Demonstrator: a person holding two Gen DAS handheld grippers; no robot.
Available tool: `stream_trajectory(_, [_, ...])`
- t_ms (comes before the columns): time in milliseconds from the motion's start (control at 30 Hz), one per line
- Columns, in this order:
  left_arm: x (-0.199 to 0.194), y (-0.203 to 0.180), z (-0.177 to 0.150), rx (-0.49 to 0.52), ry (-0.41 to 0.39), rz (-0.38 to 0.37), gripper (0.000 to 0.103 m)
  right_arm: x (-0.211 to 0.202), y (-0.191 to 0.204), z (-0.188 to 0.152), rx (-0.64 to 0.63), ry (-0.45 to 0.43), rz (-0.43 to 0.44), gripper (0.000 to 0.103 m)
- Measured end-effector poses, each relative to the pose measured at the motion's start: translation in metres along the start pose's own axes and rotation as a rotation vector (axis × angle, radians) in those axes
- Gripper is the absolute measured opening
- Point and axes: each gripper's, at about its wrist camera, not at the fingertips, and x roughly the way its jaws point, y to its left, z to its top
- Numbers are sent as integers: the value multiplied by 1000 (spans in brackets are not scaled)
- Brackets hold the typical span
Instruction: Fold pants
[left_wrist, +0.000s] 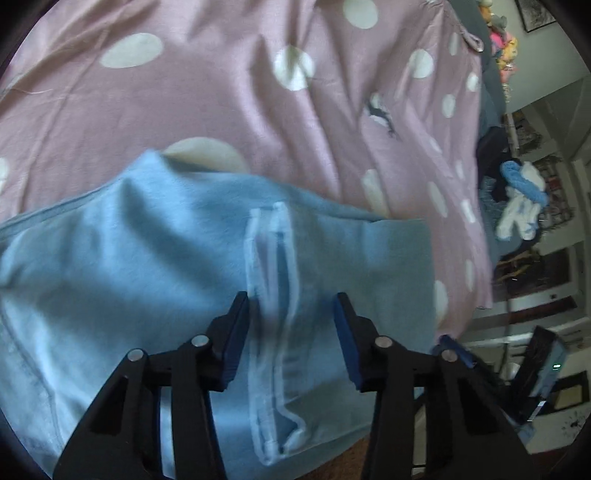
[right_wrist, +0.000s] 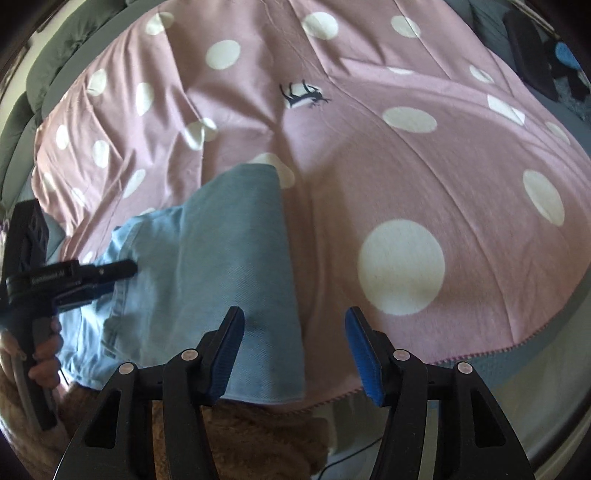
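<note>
Light blue pants (left_wrist: 155, 258) lie folded on a pink bedspread with white dots (left_wrist: 221, 110). My left gripper (left_wrist: 291, 325) is open and empty, just above the pants, its jaws either side of a pale seam strip (left_wrist: 269, 295). In the right wrist view the pants (right_wrist: 221, 266) lie left of centre, their hem near the bed's front edge. My right gripper (right_wrist: 295, 339) is open and empty, over the right edge of the pants. The left gripper's body (right_wrist: 74, 277) shows at the far left, held by a hand.
The bedspread (right_wrist: 406, 166) covers the bed, with a small dark animal print (right_wrist: 303, 96). A grey headboard (right_wrist: 55, 66) lies at upper left. A furry brown garment (right_wrist: 240, 435) is below the bed edge. Shelves and blue-white clothes (left_wrist: 521, 199) stand to the right.
</note>
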Motion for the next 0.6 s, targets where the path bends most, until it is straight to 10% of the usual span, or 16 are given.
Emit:
stream_trajectory(167, [3, 2, -4, -15, -38, 0, 10, 4, -5, -1, 30, 7, 7, 59])
stream_trajectory(600, [-37, 13, -12, -41, -85, 145, 8, 16, 24, 36, -40, -25, 22, 32])
